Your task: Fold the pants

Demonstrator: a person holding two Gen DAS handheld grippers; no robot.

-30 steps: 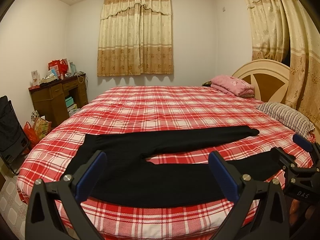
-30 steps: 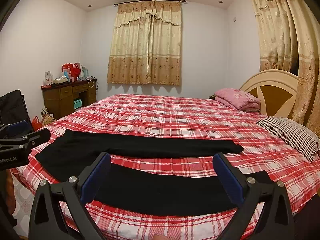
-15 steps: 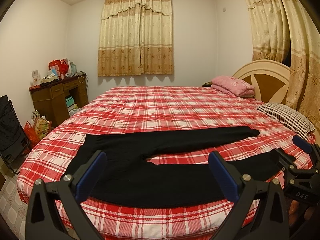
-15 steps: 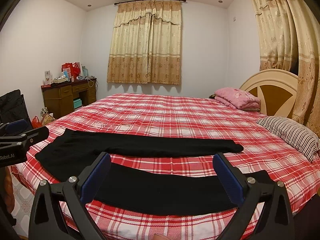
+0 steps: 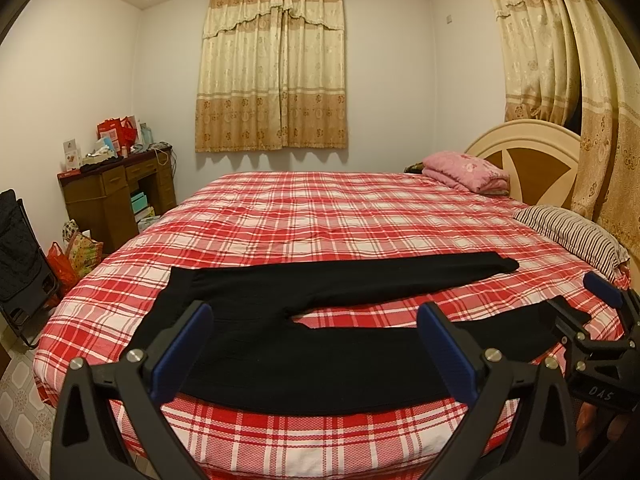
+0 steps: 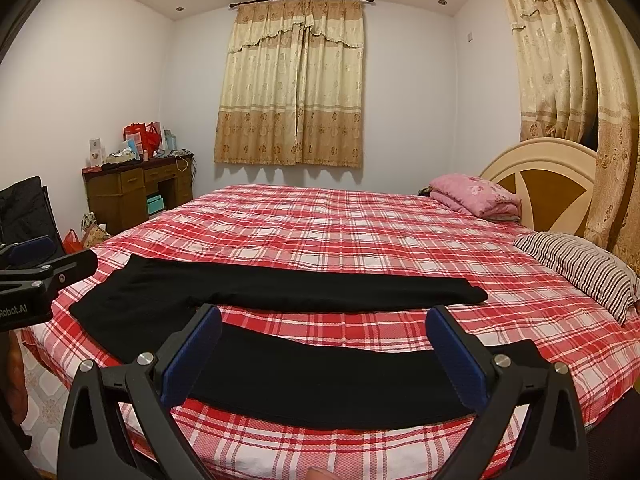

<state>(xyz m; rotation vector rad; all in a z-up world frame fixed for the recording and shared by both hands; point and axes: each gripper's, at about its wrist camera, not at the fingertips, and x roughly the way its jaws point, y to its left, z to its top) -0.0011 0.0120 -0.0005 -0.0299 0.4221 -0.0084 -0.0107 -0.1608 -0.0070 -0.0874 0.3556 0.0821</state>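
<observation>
The black pants [image 5: 304, 344] lie flat on the near part of the red plaid bedspread [image 5: 340, 216], waist toward the left, the two legs spread apart in a narrow V with a strip of plaid showing between them; the far leg ends in a cuff on open bedspread, while the near leg's cuff is partly hidden in the left wrist view behind the right gripper [image 5: 576, 312], which enters cut off at the right edge; the left gripper [image 5: 316, 344] hovers above the pants with its blue-padded fingers [image 5: 182, 354] spread wide and nothing between them; the right gripper's own view shows it likewise gaping and empty over the near leg, the fingers' bases cut off by the bottom edge; a folded pink blanket [image 5: 466, 170] and a striped pillow [image 5: 572, 236] sit by the headboard [image 5: 528, 160]; the items on the wooden desk [image 5: 116, 188] are too small to make out.
</observation>
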